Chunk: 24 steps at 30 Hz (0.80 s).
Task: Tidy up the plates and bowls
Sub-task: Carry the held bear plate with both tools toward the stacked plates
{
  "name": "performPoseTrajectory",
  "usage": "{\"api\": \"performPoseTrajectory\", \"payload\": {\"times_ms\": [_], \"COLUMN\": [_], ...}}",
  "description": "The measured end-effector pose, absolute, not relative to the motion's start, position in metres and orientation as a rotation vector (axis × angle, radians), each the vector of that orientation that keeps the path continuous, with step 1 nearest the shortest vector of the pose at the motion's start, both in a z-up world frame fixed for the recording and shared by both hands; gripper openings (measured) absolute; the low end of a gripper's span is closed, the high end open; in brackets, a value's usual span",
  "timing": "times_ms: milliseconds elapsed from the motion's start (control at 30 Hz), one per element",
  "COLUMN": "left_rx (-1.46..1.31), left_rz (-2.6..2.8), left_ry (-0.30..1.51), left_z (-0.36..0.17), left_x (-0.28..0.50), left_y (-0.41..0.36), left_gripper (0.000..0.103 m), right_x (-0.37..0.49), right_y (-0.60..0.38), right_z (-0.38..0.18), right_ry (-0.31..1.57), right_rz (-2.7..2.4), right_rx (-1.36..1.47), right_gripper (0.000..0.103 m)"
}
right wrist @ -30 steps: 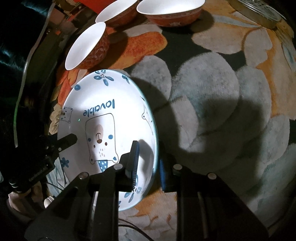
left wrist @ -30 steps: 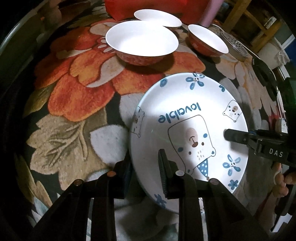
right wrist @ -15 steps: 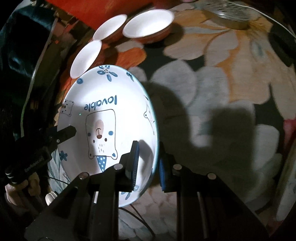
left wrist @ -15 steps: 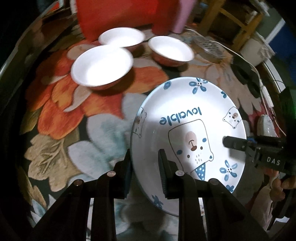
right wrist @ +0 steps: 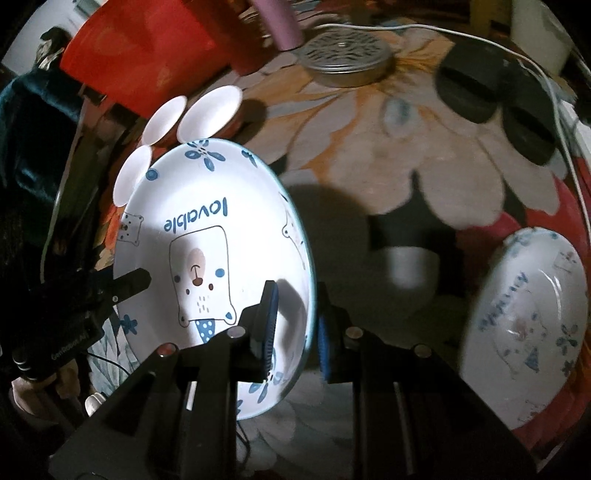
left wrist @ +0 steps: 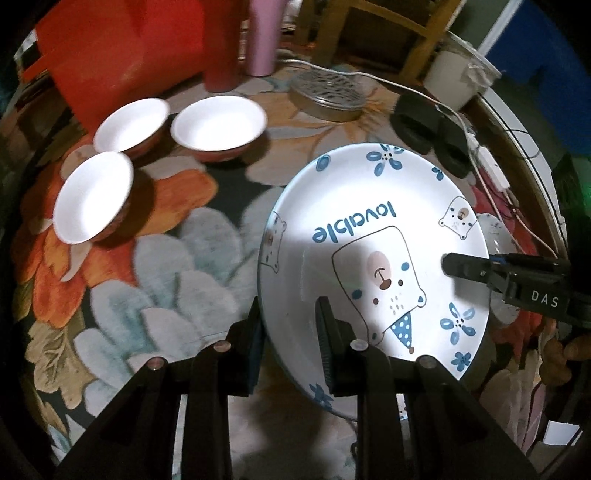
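Observation:
A white plate with a blue bear and the word "lovable" [left wrist: 373, 236] is held above the flowered tablecloth by both grippers. My left gripper [left wrist: 290, 332] is shut on its left rim. My right gripper [right wrist: 295, 317] is shut on its right rim; it also shows in the left wrist view [left wrist: 458, 266]. The plate fills the left of the right wrist view [right wrist: 207, 258]. Three white bowls with red outsides [left wrist: 218, 123] stand together at the far left. A second bear plate [right wrist: 524, 325] lies on the table at the right.
A red box [left wrist: 122, 48] and a pink bottle [left wrist: 264, 35] stand at the back. A round metal tin [left wrist: 327, 96], black round objects [right wrist: 476, 86] and a white cable [right wrist: 565, 122] lie at the back right. A small white cup [right wrist: 412, 267] stands between the plates.
Both grippers have lifted the bear plate and carried it right, away from the bowls. The second bear plate has come into the right wrist view.

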<state>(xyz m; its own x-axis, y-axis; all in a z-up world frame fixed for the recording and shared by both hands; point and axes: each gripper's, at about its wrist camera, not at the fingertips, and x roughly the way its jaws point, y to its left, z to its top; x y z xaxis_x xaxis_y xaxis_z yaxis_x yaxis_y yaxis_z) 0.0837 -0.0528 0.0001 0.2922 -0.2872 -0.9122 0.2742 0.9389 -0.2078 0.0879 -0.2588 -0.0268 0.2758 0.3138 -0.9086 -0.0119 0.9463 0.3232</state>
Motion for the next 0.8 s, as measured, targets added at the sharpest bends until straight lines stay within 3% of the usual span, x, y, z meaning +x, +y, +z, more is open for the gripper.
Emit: {"api": "performPoseTrajectory", "payload": {"times_ms": [800], "left_rx": [0.058], "left_rz": [-0.597], "left_ry": [1.210], "left_z": [0.003], "left_x": [0.078], "left_y": [-0.220], "left_gripper": [0.026], "right_x": [0.028], "right_y": [-0.415], "right_z": [-0.022], "right_ry": [1.279], "right_rz": [-0.028], "right_rx": [0.469], "right_gripper": [0.020]}}
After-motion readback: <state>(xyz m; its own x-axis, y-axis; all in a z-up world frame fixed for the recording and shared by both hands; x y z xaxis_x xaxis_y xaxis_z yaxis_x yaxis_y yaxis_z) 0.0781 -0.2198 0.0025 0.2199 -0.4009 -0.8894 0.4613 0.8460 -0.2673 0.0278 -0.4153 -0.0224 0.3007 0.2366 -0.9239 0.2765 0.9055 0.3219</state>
